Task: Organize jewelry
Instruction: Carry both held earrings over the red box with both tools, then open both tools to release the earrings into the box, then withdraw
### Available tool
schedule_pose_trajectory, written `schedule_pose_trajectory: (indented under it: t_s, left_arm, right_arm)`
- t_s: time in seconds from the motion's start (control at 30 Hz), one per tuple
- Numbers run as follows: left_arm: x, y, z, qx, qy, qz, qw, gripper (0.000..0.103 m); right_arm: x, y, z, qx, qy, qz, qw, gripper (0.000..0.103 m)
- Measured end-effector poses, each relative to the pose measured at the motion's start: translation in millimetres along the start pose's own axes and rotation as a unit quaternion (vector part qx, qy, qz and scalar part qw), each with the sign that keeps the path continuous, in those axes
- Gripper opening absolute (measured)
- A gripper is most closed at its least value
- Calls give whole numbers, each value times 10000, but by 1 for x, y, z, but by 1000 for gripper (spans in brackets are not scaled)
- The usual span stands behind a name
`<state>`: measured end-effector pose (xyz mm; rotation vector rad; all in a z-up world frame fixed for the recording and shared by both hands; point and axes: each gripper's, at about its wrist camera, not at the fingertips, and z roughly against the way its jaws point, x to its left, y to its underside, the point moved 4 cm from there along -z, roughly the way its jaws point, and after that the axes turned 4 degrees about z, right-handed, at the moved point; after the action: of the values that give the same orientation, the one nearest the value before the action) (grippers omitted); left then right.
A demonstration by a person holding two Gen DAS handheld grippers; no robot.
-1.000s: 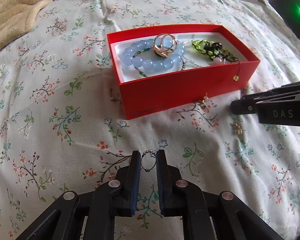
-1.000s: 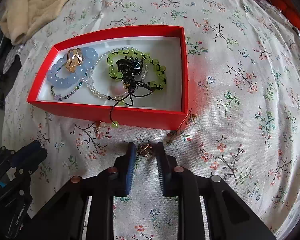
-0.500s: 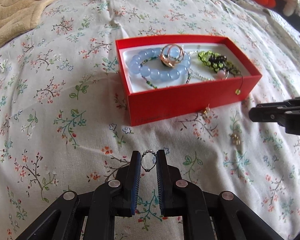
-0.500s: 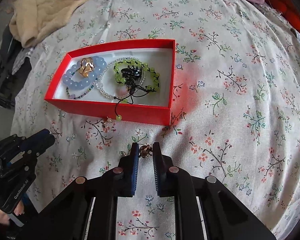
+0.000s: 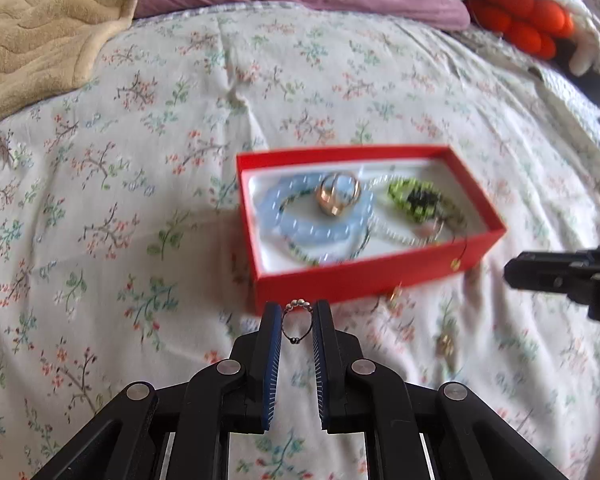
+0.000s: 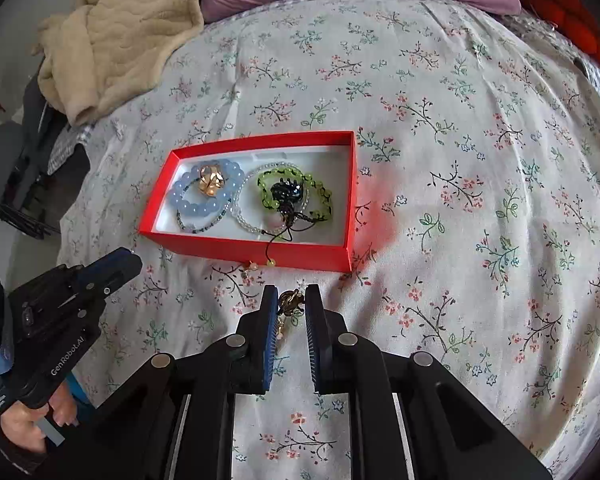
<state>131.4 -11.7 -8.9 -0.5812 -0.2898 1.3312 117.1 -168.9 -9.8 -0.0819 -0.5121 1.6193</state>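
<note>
Left gripper (image 5: 297, 309) clamps beaded ring (image 5: 297, 322); casing reads "GenRobot.AI". Right gripper (image 6: 291, 295) grips gold earring (image 6: 289, 301). Both held near red box (image 6: 256, 249) of bracelets on floral bedspread (image 6: 460, 160).

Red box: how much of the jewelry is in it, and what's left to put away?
Done: the red box already holds the blue bead bracelet, a gold ring, the green bracelet and a clear bead strand. In hand: the left tongs grip a thin beaded ring; the right tongs grip a gold earring. Left: drop both in, then collect the small gold piece lying just outside the box.
</note>
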Motion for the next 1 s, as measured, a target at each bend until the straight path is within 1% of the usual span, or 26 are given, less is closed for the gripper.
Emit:
schedule_pose_trajectory:
  t_s: [0.13, 0.37, 0.67, 0.73, 0.8, 0.83, 0.87, 0.9, 0.93, 1.0]
  left_arm:
    - [-7, -13, -2, -122, 46, 45, 9999, 10]
    - [-15, -28, -14, -215, 159, 223, 9994, 10]
    - [-17, -36, -31, -238, 83, 234, 9994, 12]
    - [-16, -37, -31, -258, 30, 208, 9994, 15]
    - [-16, -38, -31, -252, -6, 161, 9996, 21]
    - [-16, -38, -30, -265, -21, 140, 9995, 23]
    - [-15, -38, -30, -274, -42, 128, 9995, 28]
    - [-15, -38, -29, -276, -59, 123, 9995, 31]
    - [-14, -39, -28, -274, -78, 129, 9995, 32]
    - [-12, -38, -26, -261, -87, 143, 9995, 36]
  right_arm:
    - [1, -11, -1, -98, -77, -185, 9998, 15]
    - [5, -29, -8, -218, -237, -460, 9984, 15]
    - [4, -41, -28, -147, -306, -702, 9970, 15]
    - [3, -43, -30, -124, -350, -748, 9965, 16]
    - [2, -43, -31, -78, -435, -772, 9960, 17]
    - [2, -43, -30, -72, -432, -774, 9960, 20]
    - [1, -43, -30, -71, -409, -768, 9962, 22]
    - [0, -43, -29, -81, -379, -763, 9963, 27]
    - [-1, -43, -27, -97, -370, -763, 9963, 29]
    - [-2, -42, -24, -128, -350, -749, 9965, 31]
